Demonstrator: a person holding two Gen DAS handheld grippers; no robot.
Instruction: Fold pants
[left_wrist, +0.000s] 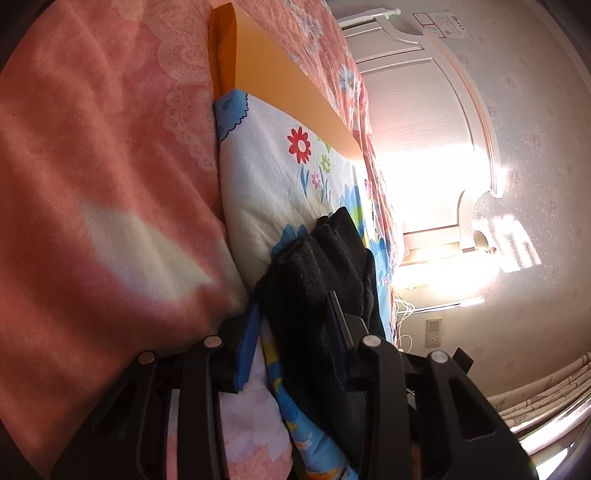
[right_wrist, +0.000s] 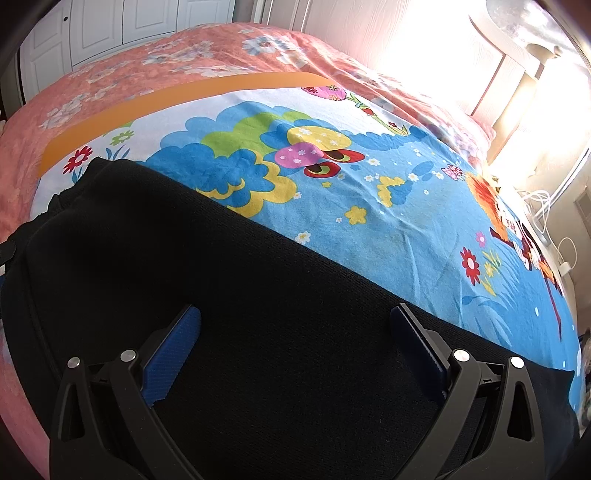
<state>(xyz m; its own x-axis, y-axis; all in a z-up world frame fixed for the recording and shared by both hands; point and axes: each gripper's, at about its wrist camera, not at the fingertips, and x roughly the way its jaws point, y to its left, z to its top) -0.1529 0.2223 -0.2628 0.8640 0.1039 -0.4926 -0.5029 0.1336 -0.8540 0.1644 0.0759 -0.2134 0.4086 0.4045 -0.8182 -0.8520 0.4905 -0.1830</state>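
The black pants lie spread flat across a colourful cartoon sheet on the bed. My right gripper is open, low over the pants, its blue-padded fingers on either side of bare black cloth. In the left wrist view, which is rolled sideways, my left gripper has its jaws around a thick bunched edge of the pants together with a fold of the sheet. The pants hide part of the right finger.
An orange band borders the sheet's far edge. A pink flowered blanket covers the bed. A white headboard stands in bright glare. White cables hang by the wall beside the bed, and white wardrobe doors stand beyond it.
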